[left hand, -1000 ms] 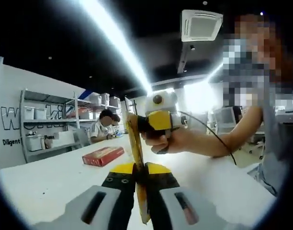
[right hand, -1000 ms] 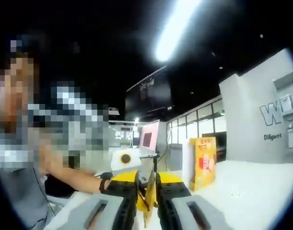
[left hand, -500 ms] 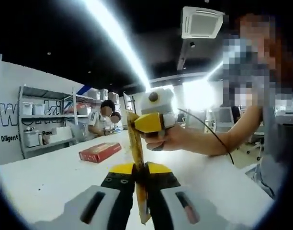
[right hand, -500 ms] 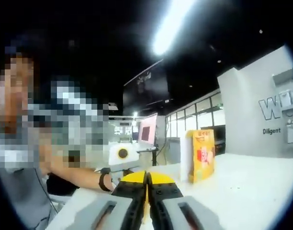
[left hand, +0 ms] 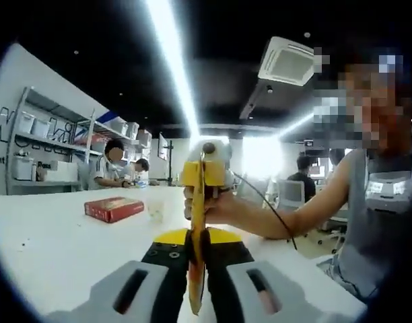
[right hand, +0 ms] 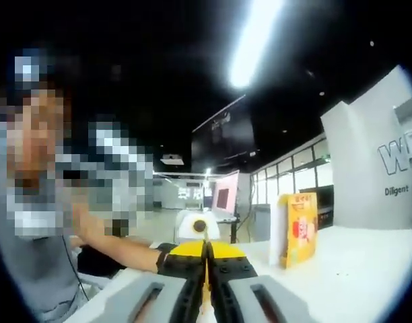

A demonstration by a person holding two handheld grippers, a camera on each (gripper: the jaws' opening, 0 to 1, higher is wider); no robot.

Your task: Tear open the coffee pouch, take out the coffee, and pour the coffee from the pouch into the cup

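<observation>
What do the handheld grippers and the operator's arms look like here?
Each gripper has grey jaws on a black body with a yellow front plate: left gripper, right gripper. A thin black cable trails from the right one. The person wears a grey sleeveless top and a dark wristband.

The pouch (left hand: 196,229) is yellow-orange. Both hand-held grippers, left (left hand: 196,250) and right (right hand: 207,259), are black, grey and yellow-tipped. The worktop (left hand: 51,235) is white, the box (left hand: 114,208) red, the carton (right hand: 297,229) yellow with a red print.
</observation>
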